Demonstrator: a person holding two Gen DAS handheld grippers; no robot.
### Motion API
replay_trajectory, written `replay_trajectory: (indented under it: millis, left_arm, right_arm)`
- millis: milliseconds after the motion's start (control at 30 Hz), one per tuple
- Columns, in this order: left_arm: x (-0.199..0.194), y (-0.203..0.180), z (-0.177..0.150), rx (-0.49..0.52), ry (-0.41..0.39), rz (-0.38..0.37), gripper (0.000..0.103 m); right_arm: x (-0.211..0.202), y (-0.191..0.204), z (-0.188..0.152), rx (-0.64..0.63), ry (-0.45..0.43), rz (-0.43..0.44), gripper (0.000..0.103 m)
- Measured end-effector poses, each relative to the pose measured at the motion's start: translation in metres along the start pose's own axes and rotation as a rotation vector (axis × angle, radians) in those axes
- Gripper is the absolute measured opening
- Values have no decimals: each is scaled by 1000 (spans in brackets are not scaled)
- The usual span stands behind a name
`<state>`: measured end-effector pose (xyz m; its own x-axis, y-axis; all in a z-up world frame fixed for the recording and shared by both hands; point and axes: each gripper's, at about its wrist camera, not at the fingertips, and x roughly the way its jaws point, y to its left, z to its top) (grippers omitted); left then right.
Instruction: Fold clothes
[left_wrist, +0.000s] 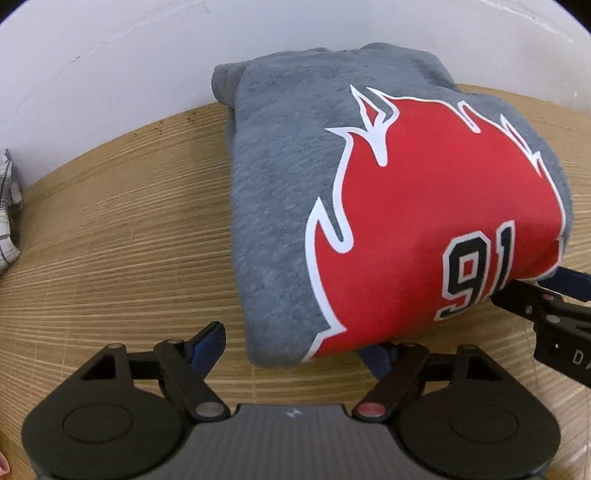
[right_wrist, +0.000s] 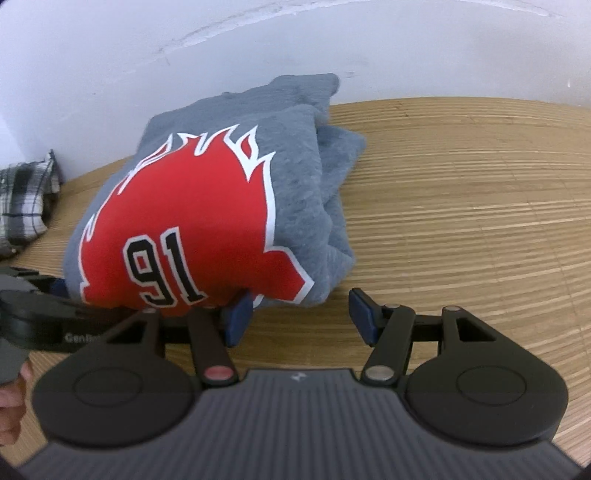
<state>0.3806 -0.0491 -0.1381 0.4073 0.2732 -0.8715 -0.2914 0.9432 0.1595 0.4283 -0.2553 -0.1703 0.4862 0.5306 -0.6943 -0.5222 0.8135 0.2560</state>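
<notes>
A folded grey sweatshirt (left_wrist: 288, 192) with a red flame print and the number 91 lies on the bamboo mat against the wall; it also shows in the right wrist view as the sweatshirt (right_wrist: 295, 177). My left gripper (left_wrist: 295, 349) is open at its near edge. One blue pad (left_wrist: 208, 345) rests on bare mat left of the cloth, and the other is partly hidden under the near corner. My right gripper (right_wrist: 301, 314) is open too. Its left pad (right_wrist: 238, 317) is tucked under the printed edge, and its right pad (right_wrist: 362, 314) stands clear on the mat.
A black-and-white plaid cloth (right_wrist: 26, 199) lies bunched at the far left by the white wall (right_wrist: 258, 48). The bamboo mat (right_wrist: 461, 206) stretches to the right of the sweatshirt. A person's hand (right_wrist: 11, 406) shows at the lower left edge.
</notes>
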Motion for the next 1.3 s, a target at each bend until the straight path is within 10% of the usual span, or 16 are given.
replay_trajectory:
  millis: [600,900,1300]
  left_arm:
    - [-178,-22,-138,24,-136,-118,95]
    - [-215,-28,-236,83,-73,-168,95]
    - [-264,-11,-289,91,-149,-158,95]
  right_arm:
    - [-174,29,-136,151,9,-100,66]
    - [-250,85,-174,114,-70,-126,68]
    - [-291,123,-214,98,-114,-140,69]
